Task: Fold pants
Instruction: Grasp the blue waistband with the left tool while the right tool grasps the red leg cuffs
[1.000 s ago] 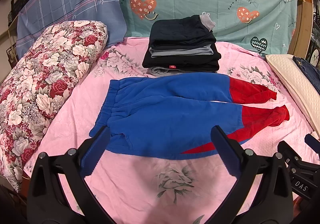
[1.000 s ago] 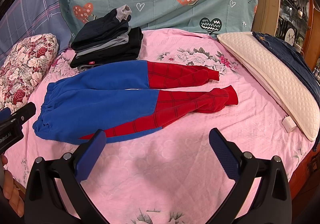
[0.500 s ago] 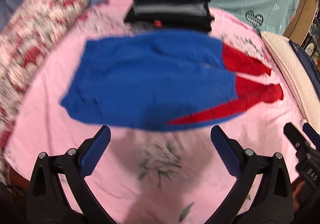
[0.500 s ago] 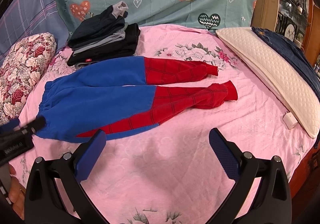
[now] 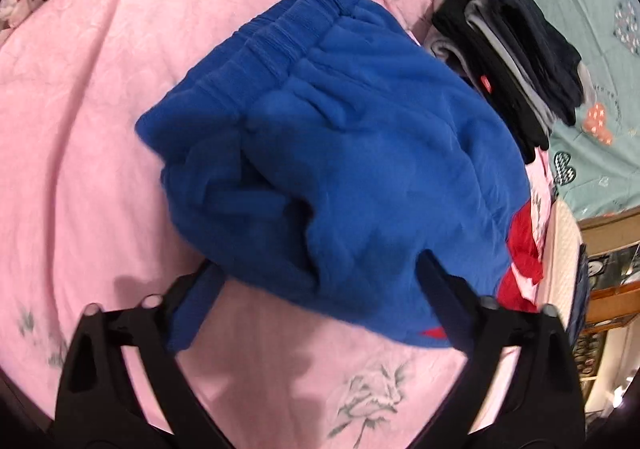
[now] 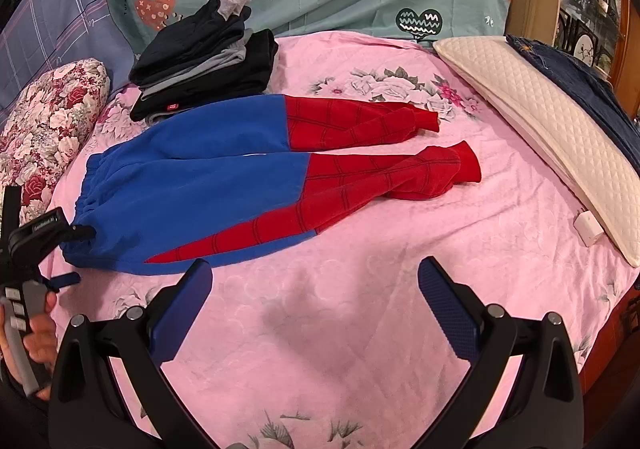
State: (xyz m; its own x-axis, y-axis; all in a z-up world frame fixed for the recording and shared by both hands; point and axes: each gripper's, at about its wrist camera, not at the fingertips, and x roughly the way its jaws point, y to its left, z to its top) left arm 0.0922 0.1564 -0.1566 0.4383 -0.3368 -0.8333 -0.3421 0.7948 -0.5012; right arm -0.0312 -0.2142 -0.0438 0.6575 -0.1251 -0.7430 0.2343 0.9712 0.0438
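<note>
Pants lying flat on the bed, both grippers' jaws spread wide.

Going left to right: the left gripper [image 5: 316,289] is hovering at the waistband corner of the blue-and-red pants [image 6: 224,185], its jaws spread and straddling the near blue hem without pinching it; a second ago it was sitting well back from the pants, and it has since swung in close and tilted. The pants are lying across the pink bed sheet [image 6: 360,309], waistband left, red legs pointing right, in front of the stack of dark folded clothes [image 6: 208,57]. The right gripper [image 6: 316,301] is hanging over bare sheet just short of the pants' near edge, jaws spread, nearly where it was before.
</note>
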